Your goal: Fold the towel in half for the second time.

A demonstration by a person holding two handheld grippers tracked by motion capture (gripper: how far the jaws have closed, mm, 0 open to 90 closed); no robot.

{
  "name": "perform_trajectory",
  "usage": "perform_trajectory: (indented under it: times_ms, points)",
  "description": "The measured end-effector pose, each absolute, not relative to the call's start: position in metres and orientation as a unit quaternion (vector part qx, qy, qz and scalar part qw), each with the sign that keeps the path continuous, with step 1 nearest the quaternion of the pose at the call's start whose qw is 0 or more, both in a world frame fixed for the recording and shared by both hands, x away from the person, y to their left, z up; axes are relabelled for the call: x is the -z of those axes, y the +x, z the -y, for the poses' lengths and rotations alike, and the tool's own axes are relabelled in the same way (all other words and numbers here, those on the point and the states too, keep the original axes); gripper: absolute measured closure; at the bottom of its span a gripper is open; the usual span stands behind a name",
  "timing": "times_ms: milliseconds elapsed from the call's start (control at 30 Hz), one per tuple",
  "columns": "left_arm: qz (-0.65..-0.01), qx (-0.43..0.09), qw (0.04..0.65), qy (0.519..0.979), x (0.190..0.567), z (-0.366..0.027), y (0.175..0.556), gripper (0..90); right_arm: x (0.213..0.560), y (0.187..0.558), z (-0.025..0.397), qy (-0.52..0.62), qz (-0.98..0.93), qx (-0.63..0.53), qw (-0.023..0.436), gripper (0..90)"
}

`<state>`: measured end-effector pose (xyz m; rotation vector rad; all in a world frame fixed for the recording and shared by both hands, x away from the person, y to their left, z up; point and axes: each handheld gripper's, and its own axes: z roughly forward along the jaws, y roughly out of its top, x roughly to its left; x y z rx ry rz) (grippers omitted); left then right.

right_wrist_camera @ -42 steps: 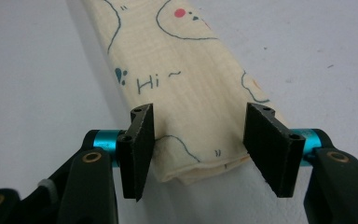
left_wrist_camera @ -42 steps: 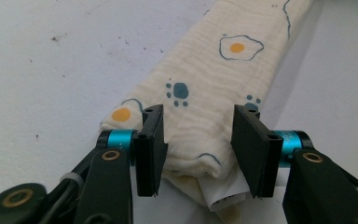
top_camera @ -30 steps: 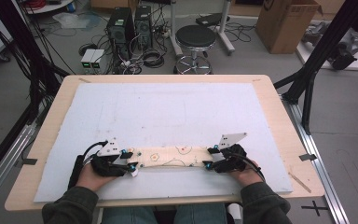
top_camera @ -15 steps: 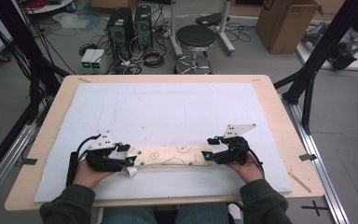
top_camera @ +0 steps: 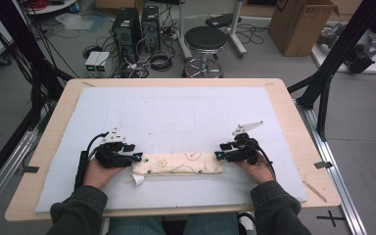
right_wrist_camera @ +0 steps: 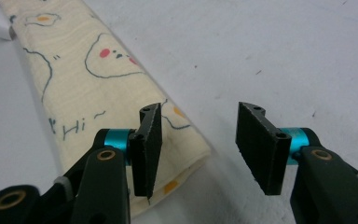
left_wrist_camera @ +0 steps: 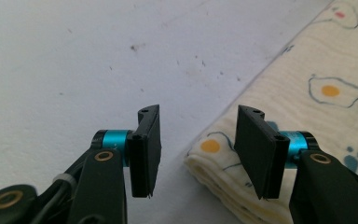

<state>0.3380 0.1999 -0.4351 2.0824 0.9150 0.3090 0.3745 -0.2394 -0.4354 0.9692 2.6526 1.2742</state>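
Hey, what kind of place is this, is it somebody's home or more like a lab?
Most likely a lab or recording workspace, not a home. A black frame stands beside the table, computer towers sit among loose cables on the floor, and a cardboard box and a stool stand behind.

Folded cloth [top_camera: 178, 164] on mat [top_camera: 176, 112], left claw [top_camera: 138, 158], right claw [top_camera: 219, 151] apparently flanking its ends

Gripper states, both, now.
Left gripper: open, holding nothing, at the end of the folded cloth.
Right gripper: open, holding nothing, at the cloth's other end.
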Motion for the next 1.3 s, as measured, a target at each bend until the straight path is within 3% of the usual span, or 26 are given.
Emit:
perform_trajectory:
  times_ms: [133,500,800,1300]
  points:
    - [-0.365,-0.109,0.396,0.836,0.440,-0.198,0.340,53.0,0.440,0.375,0.237,0.313,-0.863,-0.396,0.014,55.1]
    - [-0.348,-0.090,0.403,0.842,0.438,-0.196,0.335,81.4,0.439,0.370,0.233,0.298,-0.870,-0.392,-0.001,80.1]
    - [-0.353,-0.120,0.422,0.826,0.428,-0.199,0.339,82.8,0.421,0.371,0.229,0.288,-0.875,-0.388,0.031,81.7]
    - [-0.393,-0.151,0.434,0.796,0.420,-0.201,0.383,82.5,0.405,0.413,0.222,0.310,-0.863,-0.395,0.067,81.6]
